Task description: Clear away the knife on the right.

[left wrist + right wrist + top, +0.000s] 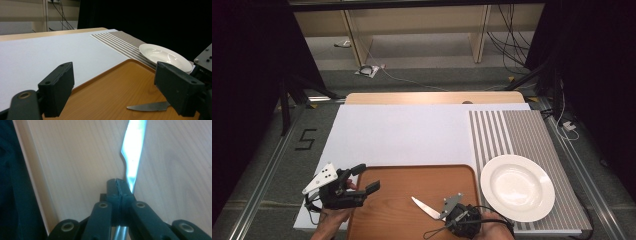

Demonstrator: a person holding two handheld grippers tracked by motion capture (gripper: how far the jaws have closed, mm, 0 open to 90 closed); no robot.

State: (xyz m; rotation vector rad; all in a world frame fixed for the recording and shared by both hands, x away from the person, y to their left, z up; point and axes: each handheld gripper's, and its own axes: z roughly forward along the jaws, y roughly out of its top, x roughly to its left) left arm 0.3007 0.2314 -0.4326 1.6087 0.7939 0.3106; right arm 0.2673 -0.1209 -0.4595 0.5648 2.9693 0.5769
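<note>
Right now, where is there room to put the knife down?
The white sheet between the wooden tray and the table's far edge is bare. The white plate is empty too. It's crowded near the tray's front, where both grippers and the knife sit.

Floor [272, 150] mark (black tape): "5" [306, 139].

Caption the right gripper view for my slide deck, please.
Right gripper shut on a knife, blade pointing away over the wooden tray.
</note>
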